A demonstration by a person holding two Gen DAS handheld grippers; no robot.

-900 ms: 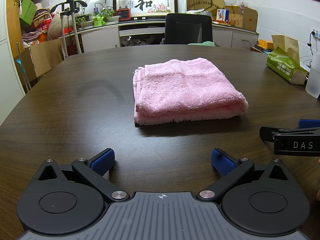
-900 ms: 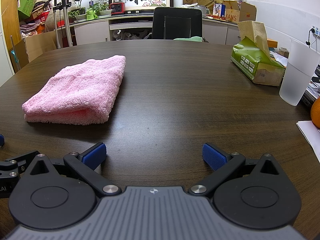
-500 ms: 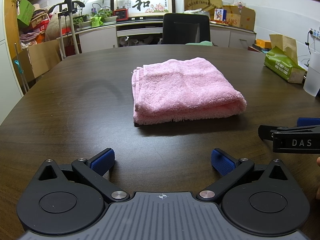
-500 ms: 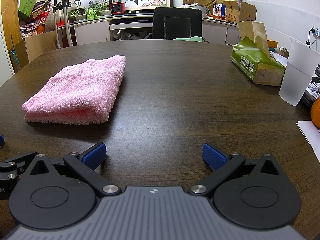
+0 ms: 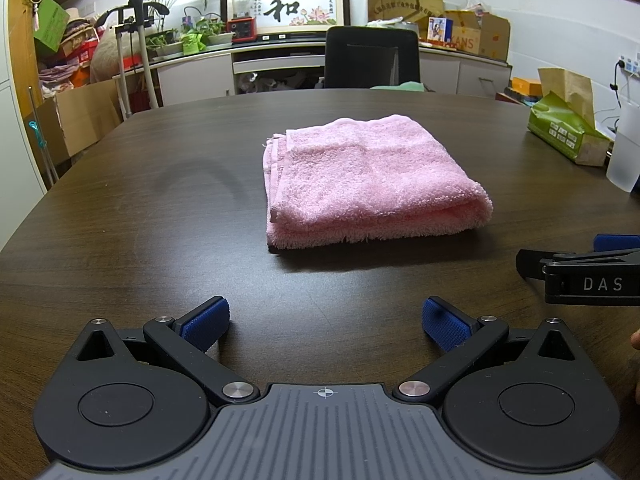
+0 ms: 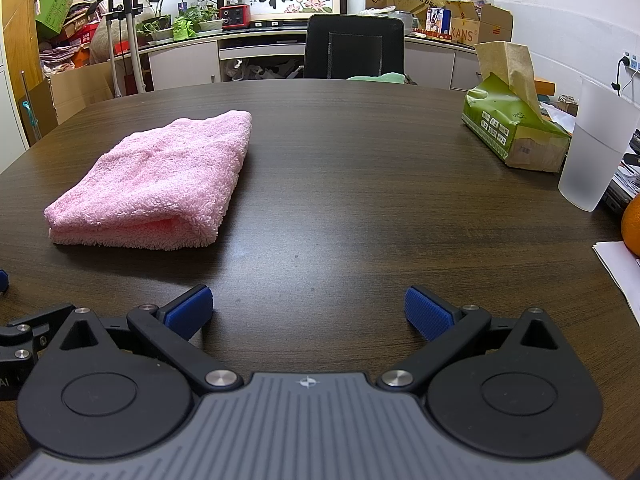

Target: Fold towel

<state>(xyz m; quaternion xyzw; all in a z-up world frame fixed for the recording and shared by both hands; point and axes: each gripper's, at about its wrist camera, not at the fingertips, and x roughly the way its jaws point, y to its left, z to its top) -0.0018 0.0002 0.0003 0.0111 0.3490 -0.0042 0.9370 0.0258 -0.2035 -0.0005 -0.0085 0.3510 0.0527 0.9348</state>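
A pink towel (image 5: pixel 364 180) lies folded into a thick rectangle on the dark wooden table (image 5: pixel 120 216). In the right wrist view the towel (image 6: pixel 160 184) sits to the left, its rounded fold facing me. My left gripper (image 5: pixel 326 322) stands open over bare table, a short way in front of the towel, with nothing between its blue pads (image 5: pixel 206 324). My right gripper (image 6: pixel 308 312) is also open and empty, to the right of the towel over bare wood. The right gripper's side shows at the right edge of the left wrist view (image 5: pixel 588 276).
A green tissue pack (image 6: pixel 512 128) and a frosted plastic cup (image 6: pixel 596 144) stand at the table's right side, with an orange (image 6: pixel 632 220) and papers (image 6: pixel 620 264) at the right edge. A black office chair (image 6: pixel 354 46) is behind the far edge.
The left wrist view has shifted slightly, so the towel sits a little lower and nearer. The right gripper has not moved. Both grippers stay open.
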